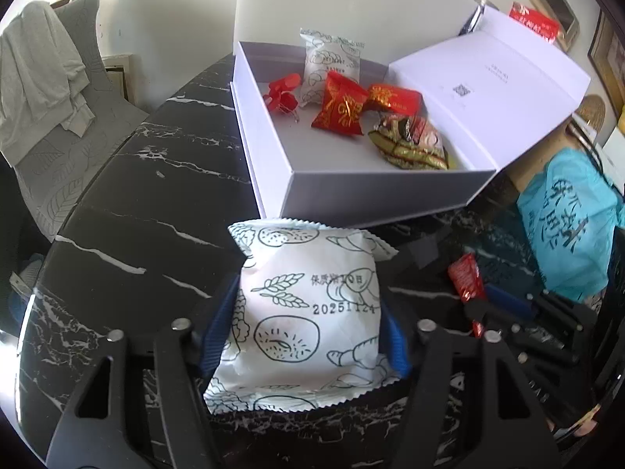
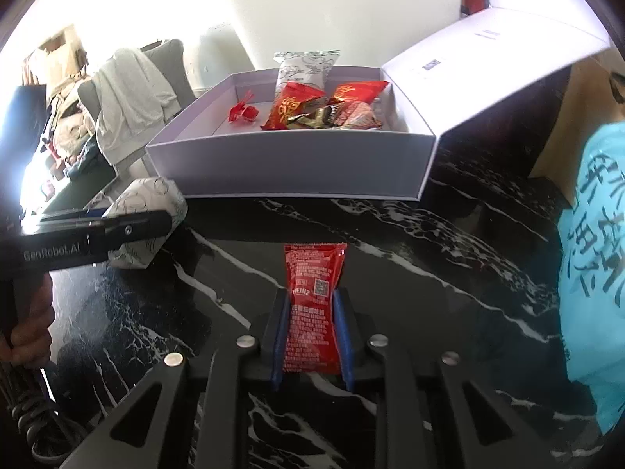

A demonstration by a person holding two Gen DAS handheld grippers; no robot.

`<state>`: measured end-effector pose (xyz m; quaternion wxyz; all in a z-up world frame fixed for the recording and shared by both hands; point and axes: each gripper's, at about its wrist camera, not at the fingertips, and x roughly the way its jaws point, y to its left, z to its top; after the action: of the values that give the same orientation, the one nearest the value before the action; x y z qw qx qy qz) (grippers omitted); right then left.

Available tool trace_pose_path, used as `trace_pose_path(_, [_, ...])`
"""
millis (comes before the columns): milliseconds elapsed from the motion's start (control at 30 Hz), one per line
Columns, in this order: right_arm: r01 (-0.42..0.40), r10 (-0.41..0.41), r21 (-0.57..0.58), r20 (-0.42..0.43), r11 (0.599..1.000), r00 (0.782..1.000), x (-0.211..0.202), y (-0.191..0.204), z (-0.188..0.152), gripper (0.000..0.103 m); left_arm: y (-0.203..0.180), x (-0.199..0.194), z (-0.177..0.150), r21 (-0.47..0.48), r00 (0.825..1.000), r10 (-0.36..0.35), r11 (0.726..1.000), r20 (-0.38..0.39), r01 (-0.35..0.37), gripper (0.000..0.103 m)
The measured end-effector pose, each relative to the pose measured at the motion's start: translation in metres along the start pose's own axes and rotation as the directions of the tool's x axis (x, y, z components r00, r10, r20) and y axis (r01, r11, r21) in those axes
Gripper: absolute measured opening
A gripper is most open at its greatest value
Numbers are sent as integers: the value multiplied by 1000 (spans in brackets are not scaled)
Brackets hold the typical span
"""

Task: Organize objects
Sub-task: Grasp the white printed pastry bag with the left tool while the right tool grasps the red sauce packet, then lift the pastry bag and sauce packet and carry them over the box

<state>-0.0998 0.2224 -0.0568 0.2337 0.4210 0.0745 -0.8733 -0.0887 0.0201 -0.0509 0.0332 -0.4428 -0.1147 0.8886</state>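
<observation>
My left gripper (image 1: 308,324) is shut on a white bread packet (image 1: 308,312) printed with pastry drawings, held over the black marble table (image 1: 148,203) in front of the open white box (image 1: 351,191). The packet also shows in the right wrist view (image 2: 144,211), with the left gripper (image 2: 97,234) around it. My right gripper (image 2: 310,312) is shut on a red Heinz ketchup sachet (image 2: 312,305), just above the table; the sachet shows in the left wrist view (image 1: 466,277). The box (image 2: 297,172) holds another white packet (image 1: 332,62), red snack packets (image 1: 343,103), a red flower ornament (image 1: 281,93) and a gold-and-red packet (image 1: 410,140).
The box lid (image 1: 488,90) stands open to the right. A grey chair draped with a pale cloth (image 1: 43,78) stands left of the table. A person in a turquoise shirt (image 2: 593,273) is at the right. Framed pictures (image 1: 554,4) lean against the far wall.
</observation>
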Motion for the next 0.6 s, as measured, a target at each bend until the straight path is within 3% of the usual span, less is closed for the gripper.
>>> trace_pose_path(400, [-60, 59, 19, 37, 998, 998, -14, 3, -5, 21, -2, -12, -8, 12, 1000, -16, 1000, 9, 16, 56])
trace_pose_path(600, [-71, 71, 1, 44, 997, 997, -21, 10, -6, 21, -6, -21, -8, 37, 999, 28, 999, 31, -30, 56])
